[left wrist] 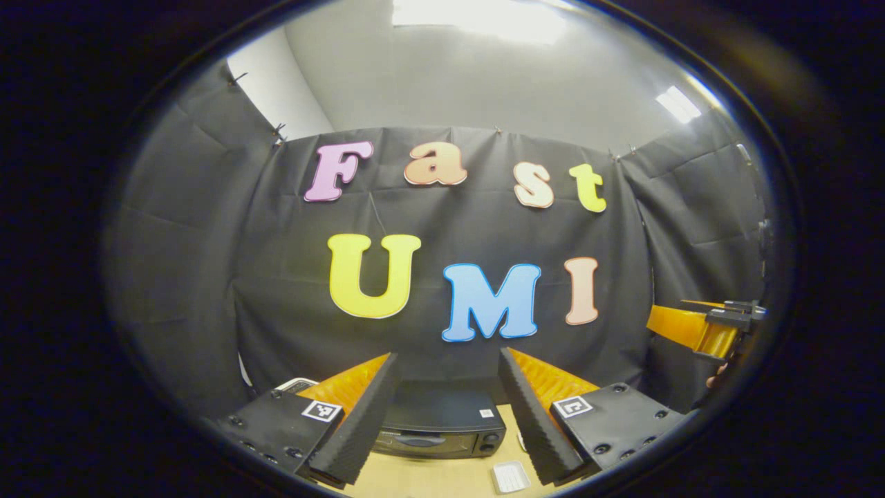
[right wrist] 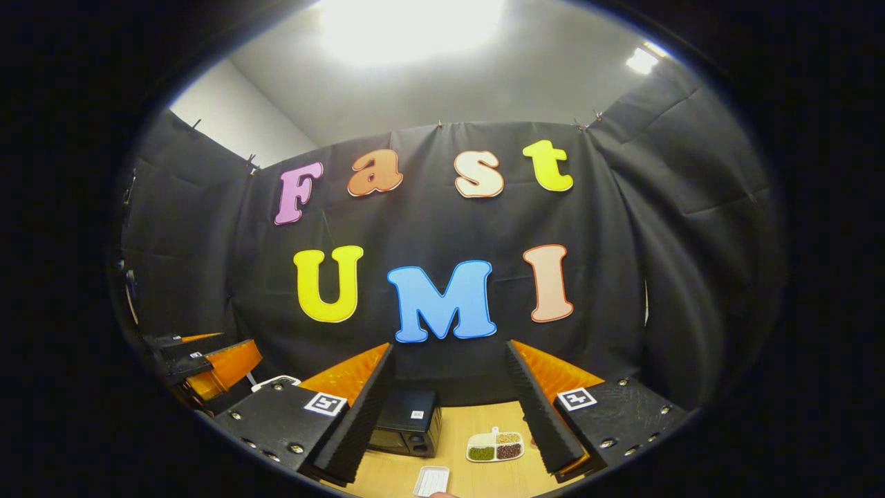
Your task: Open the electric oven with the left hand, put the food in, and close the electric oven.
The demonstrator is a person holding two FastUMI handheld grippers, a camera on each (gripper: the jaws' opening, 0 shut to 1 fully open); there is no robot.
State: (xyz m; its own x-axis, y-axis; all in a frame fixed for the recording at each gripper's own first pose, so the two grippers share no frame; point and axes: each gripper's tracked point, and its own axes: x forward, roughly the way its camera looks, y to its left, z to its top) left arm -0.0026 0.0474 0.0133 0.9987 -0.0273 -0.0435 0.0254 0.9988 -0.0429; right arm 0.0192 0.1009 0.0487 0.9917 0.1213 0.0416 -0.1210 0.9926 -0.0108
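Pale wood is what the table (right wrist: 477, 425) is made of, and on it sits one black electric oven (left wrist: 442, 423), door closed, back near the cloth wall. Both tools hang well above and short of it. The left tool (left wrist: 448, 408) has its ridged fingers spread wide apart, holding nothing, with the oven framed between them. The right tool (right wrist: 449, 408) is likewise spread and empty.

One divided dish of food (right wrist: 495, 446), four compartments of grains or beans, lies to the right of the oven, and one small white tray (right wrist: 432, 480) sits nearer the front edge.

The risks, as I judge them: the oven handle is low and slim, so the left tool could slip off it or drag the light oven forward. The loose food could spill if the dish tips on the way in.
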